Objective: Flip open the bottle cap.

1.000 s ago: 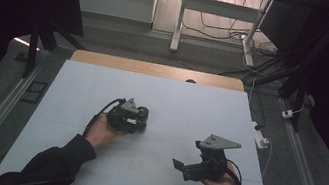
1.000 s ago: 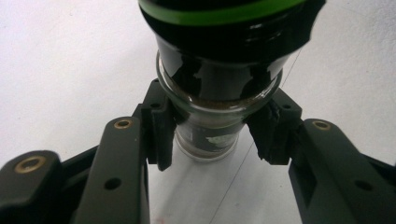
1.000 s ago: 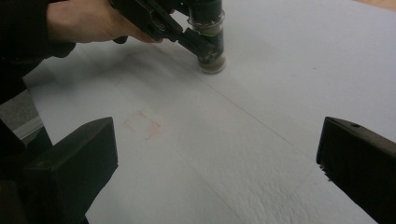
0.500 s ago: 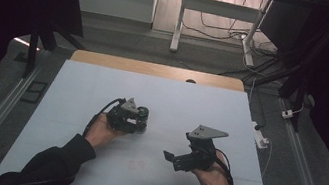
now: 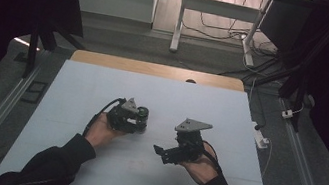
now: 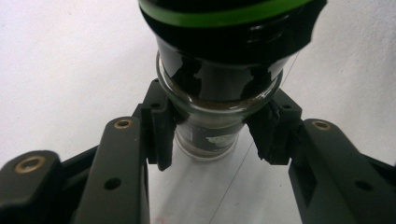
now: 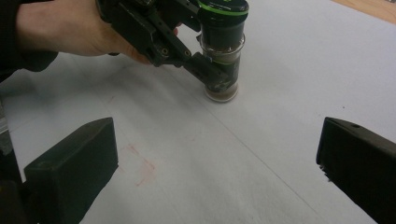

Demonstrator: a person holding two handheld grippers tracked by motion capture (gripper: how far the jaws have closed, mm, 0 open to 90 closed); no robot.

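A white counter (image 5: 77,88) seen from above, with a person's two forearms reaching in from the near edge. The left gripper (image 5: 135,119) sits left of centre, its black fingers (image 6: 161,126) clamped on the glass body of a small spice jar (image 6: 219,84) (dark cap with a green ring, brown contents), which stands upright on the counter. The right gripper (image 5: 162,151) hovers to the right of it, close to the counter, aimed toward the jar (image 7: 223,51); its fingers (image 7: 74,163) are spread wide with nothing between them. A faint reddish smudge (image 7: 140,165) marks the white surface near the right gripper
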